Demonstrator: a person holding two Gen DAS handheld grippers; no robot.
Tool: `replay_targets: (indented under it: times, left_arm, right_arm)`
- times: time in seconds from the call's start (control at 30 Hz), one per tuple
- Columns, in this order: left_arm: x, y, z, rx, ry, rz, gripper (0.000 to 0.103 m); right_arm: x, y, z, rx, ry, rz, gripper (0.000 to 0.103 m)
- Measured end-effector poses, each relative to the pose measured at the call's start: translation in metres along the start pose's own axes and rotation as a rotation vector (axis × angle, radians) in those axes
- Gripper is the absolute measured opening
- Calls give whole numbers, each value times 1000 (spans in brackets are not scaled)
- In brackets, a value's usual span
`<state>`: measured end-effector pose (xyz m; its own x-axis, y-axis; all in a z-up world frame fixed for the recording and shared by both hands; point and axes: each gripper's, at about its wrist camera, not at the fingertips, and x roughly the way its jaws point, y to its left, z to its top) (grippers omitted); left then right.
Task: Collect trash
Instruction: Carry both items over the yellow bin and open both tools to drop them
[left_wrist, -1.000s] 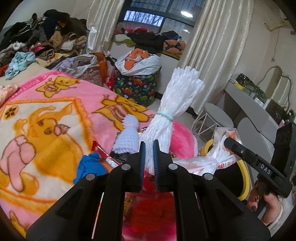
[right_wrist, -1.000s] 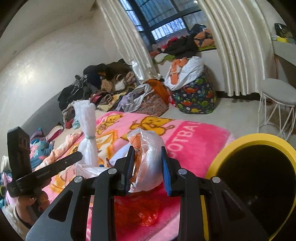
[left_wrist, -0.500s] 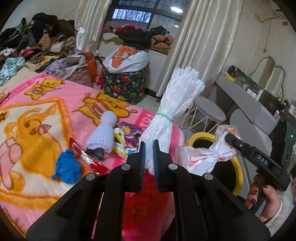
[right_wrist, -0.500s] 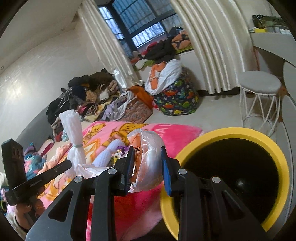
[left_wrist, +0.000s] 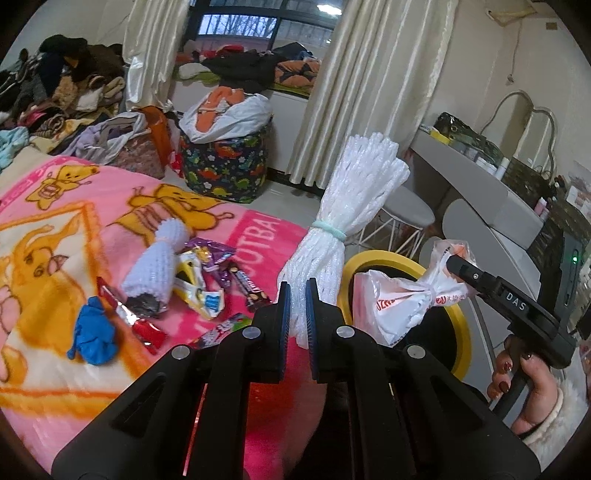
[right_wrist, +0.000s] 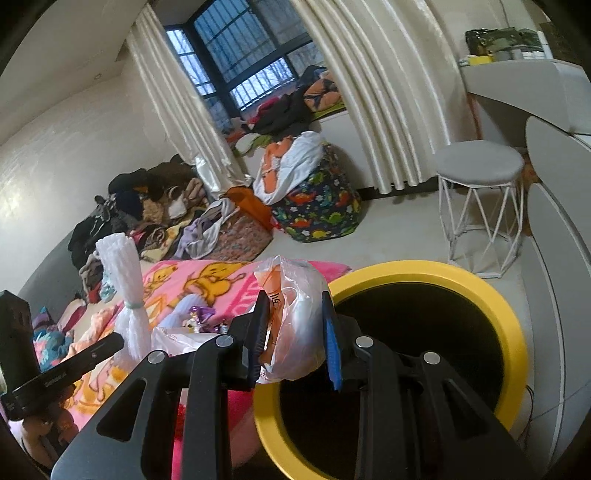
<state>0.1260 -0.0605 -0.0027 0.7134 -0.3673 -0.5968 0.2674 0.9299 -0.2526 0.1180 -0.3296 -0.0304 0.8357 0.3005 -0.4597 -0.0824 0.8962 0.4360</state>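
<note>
left gripper (left_wrist: 294, 314): jaws pinched hard on the lower end of a white foam net bundle (left_wrist: 347, 218), which stands up and tilts right from the jaws; a pale green band cinches it about halfway up. the same bundle shows in the right wrist view (right_wrist: 125, 295), upright at the left, above the pink blanket.

right gripper (right_wrist: 293, 332): jaws partly closed, pinching a knotted white plastic bag (right_wrist: 291, 321) with orange print. seen from the left wrist camera, the bag (left_wrist: 395, 299) hangs at the gripper tip directly over the near rim of the yellow-rimmed trash bin (left_wrist: 458, 332). in the right wrist view the bin (right_wrist: 509, 321) sits just right of the bag, with its dark opening below and beyond the jaws. the bin stands on the floor against the edge of the bed.

a hand (left_wrist: 524, 391) with dark nail polish and a white fluffy cuff grips the right gripper's handle.

still on the pink cartoon blanket (left_wrist: 44, 229):
- lilac knitted piece (left_wrist: 155, 269), lying tilted
- crumpled blue item (left_wrist: 94, 336), near the lilac piece
- red wrapper (left_wrist: 144, 328), between the blue item and the lilac piece
- loose candy wrappers (left_wrist: 210, 273), purple, yellow and white, just right of the lilac piece

background: grey stool with white wire legs (right_wrist: 480, 192), dinosaur-print bag (right_wrist: 317, 206) under the window, clothes heap (right_wrist: 147, 206) along the wall.
</note>
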Motion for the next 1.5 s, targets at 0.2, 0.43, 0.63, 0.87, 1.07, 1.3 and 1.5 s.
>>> replay_targets:
  times: [0.2,0.43,0.63,0.87,1.07,1.3,1.5]
  left_arm:
    - [5,-15,-2,23,10,-11,5]
    - [12,-29,-5,45,29,-27,5]
    - [22,-43,-8,69,53,-44,5]
    - [39,-62,-12,100,91,-67,5]
    - [57,-77,-13,130,120,-88,5]
    - [74,-89,-13,145,140,-113,5]
    - [77,-90,-15,146,115,-104,48]
  right_arm:
    - [-6,-14,1,24,-14,-28,26]
    - [-13,-33,-1,52,-29,-72,26]
    - [-20,-51,-2,90,-35,-125,26]
    - [-27,-68,-4,100,-47,-187,26]
    - [-29,-81,-4,89,-45,-246,26]
    - [-26,-92,-9,87,-30,-280,27]
    - [-19,-101,-12,131,-7,-239,48]
